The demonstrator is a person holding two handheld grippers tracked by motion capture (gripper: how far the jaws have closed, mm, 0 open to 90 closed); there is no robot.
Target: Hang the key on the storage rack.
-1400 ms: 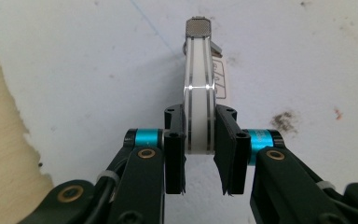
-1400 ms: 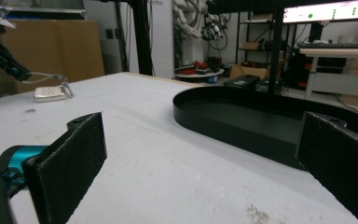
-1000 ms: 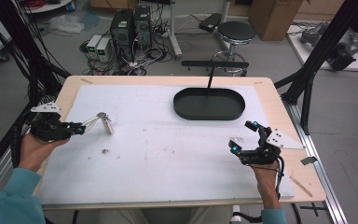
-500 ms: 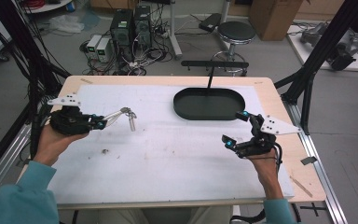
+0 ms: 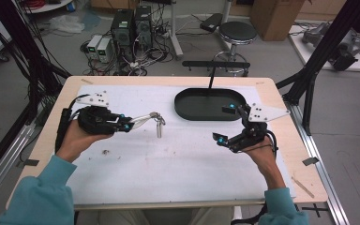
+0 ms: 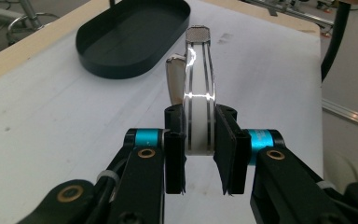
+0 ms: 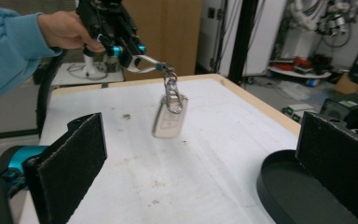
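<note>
The left gripper [image 5: 130,124] is clamped on the metal loop [image 6: 198,93] of a keychain [image 5: 151,118], held in the air above the surface [image 5: 178,173], between that gripper and the black tray [image 5: 209,104]. A tag [image 7: 168,119] hangs from it on a short chain and will likely swing freely. It looks light, stiff and slick, so the flat loop is the best hold. The right gripper [image 5: 226,124] stands wide apart, empty.

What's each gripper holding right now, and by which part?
The left gripper is shut on the keychain, gripping its flat metal strap; the tag dangles free. The right gripper is open and holds nothing.
</note>
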